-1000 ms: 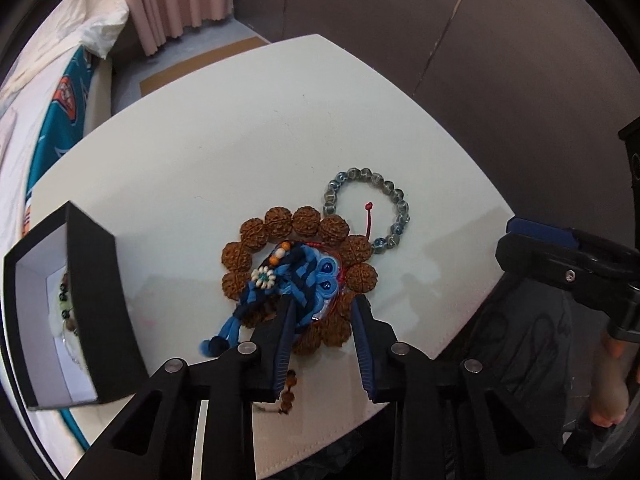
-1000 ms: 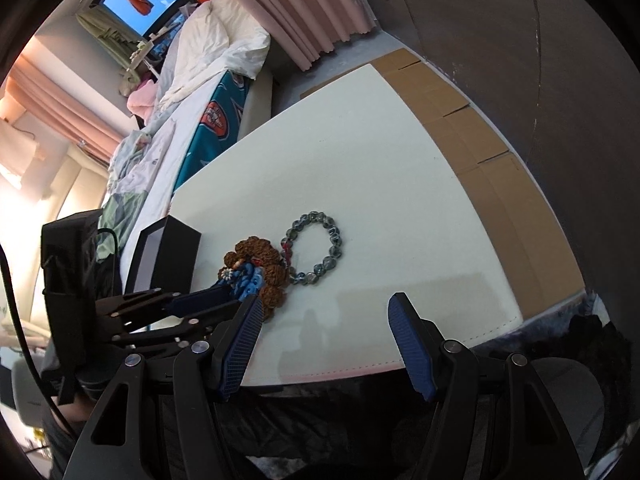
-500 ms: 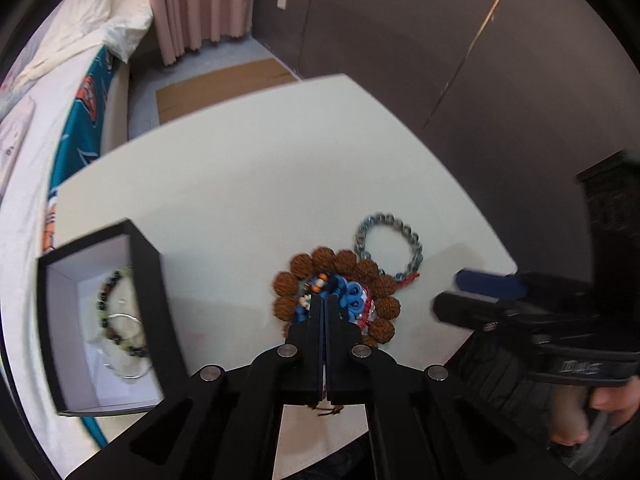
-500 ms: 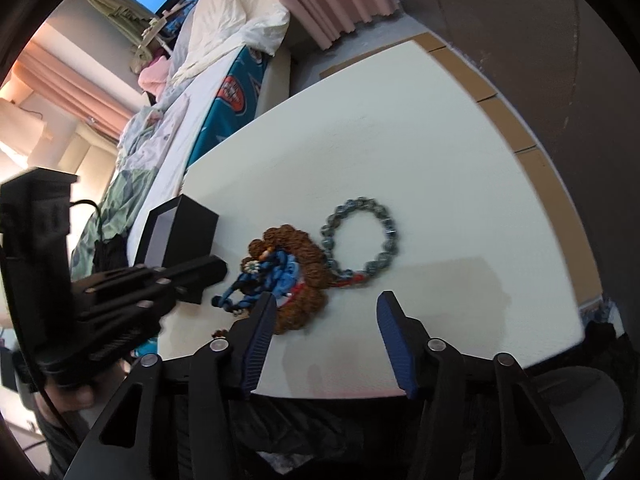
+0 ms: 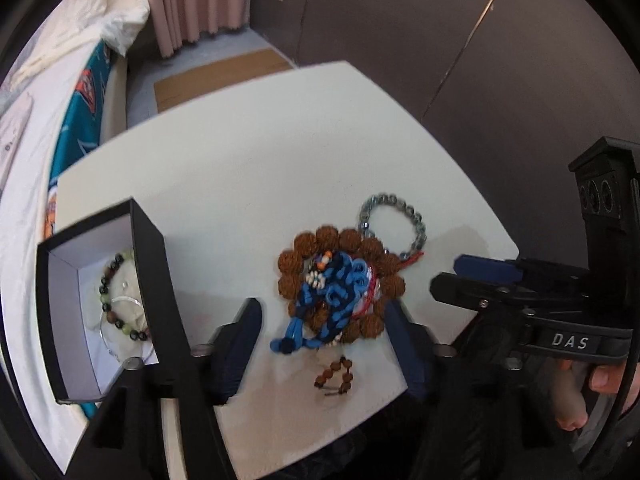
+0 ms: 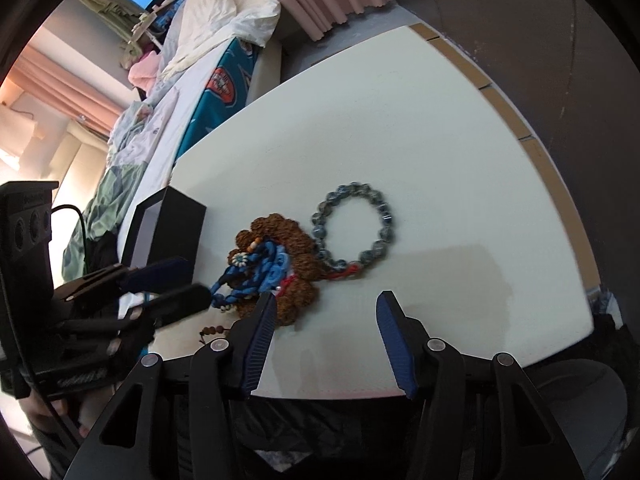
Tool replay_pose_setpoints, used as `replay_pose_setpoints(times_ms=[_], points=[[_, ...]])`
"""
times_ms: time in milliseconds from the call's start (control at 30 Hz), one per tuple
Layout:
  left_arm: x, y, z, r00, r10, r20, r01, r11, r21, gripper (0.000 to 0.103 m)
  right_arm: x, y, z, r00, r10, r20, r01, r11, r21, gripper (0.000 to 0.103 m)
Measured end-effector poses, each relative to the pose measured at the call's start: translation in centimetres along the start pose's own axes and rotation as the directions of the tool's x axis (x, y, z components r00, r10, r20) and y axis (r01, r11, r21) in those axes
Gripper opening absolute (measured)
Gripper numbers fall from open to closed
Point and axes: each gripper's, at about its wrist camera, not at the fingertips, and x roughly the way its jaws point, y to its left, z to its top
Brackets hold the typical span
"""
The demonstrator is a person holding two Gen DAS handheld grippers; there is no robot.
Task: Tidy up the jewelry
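Note:
A brown rough-bead bracelet [image 5: 348, 240] lies on the white table [image 5: 240, 176] with a blue knotted cord bracelet [image 5: 332, 300] on top of it. A grey-blue bead bracelet [image 5: 416, 220] with a red string touches its right side. My left gripper [image 5: 324, 340] is open and empty, its jaws either side of the blue cord's near end. A black box [image 5: 152, 280] at the left holds a dark bead bracelet [image 5: 108, 280]. My right gripper [image 6: 326, 332] is open and empty at the table's near edge, before the brown bracelet [image 6: 296, 240] and grey one [image 6: 384, 220].
A small string of brown beads [image 5: 336, 372] lies near the table's front edge. A bed with a teal cover [image 6: 224, 80] runs along the table's far left side. Brown cardboard [image 5: 216, 76] lies on the floor beyond the table.
My left gripper shut half a second ago and has now opened wide, pulled back slightly. The blue cord bracelet still lies on the brown one. My right gripper moved closer to the jewelry.

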Motion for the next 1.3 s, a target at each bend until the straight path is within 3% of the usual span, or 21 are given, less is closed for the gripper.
replay_pose_setpoints(times_ms=[133, 267, 400, 433, 467, 767, 833, 900, 1067, 1200, 1300], points=[[1.0, -0.4, 0.2, 1.0, 0.018, -0.024, -0.017, 1.0, 0.014, 0.065, -1.0, -0.5, 0.0, 1.0, 0.0, 0.02, 0.0, 1.0, 0.003, 0.054], [3.2, -0.8, 0.0, 0.993, 0.083, -0.078, -0.08, 0.996, 0.042, 0.063, -1.7, -0.7, -0.1, 0.999, 0.001, 0.033, -0.001, 1.0, 0.0, 0.054], [4.1, -1.0, -0.3, 0.992, 0.073, -0.105, -0.069, 0.997, 0.038, 0.038, -1.6, -0.9, -0.2, 1.0, 0.005, 0.029, -0.005, 1.0, 0.001, 0.054], [3.9, -1.1, -0.2, 0.992, 0.085, -0.098, -0.081, 0.996, 0.048, 0.021, -1.5, -0.9, -0.2, 1.0, 0.01, 0.025, -0.01, 1.0, 0.005, 0.054], [3.5, -1.3, -0.1, 0.99, 0.107, -0.089, -0.102, 0.993, 0.059, 0.013, -1.3, -0.9, -0.1, 1.0, 0.014, 0.022, -0.014, 1.0, 0.007, 0.054], [-0.4, -0.2, 0.5, 0.997, 0.077, 0.008, -0.077, 0.997, 0.026, 0.01, 1.4, 0.9, 0.7, 0.998, 0.051, -0.024, -0.051, 0.999, -0.007, 0.054], [-1.5, 0.5, 0.6, 0.997, 0.071, 0.035, -0.071, 0.997, 0.006, 0.0, 2.2, 1.5, 1.0, 0.999, 0.037, -0.034, -0.037, 0.999, -0.012, 0.05], [-2.5, 1.2, 0.6, 0.996, 0.071, 0.056, -0.07, 0.997, -0.012, 0.0, 2.9, 1.8, 1.2, 0.998, 0.036, -0.048, -0.036, 0.999, -0.011, 0.04], [-5.3, 2.7, 0.7, 0.99, 0.08, 0.114, -0.075, 0.996, -0.044, 0.0, 5.0, 3.0, 1.8, 0.996, -0.012, -0.093, 0.01, 1.0, -0.023, 0.034], [-5.8, 3.0, 0.5, 0.992, 0.053, 0.115, -0.048, 0.998, -0.05, 0.0, 5.3, 3.4, 2.1, 0.995, -0.066, -0.074, 0.064, 0.997, -0.036, 0.021], [-4.9, 2.7, 0.3, 0.995, 0.03, 0.091, -0.024, 0.998, -0.058, 0.0, 4.0, 3.6, 2.0, 0.997, -0.066, -0.029, 0.064, 0.997, -0.047, 0.021]])
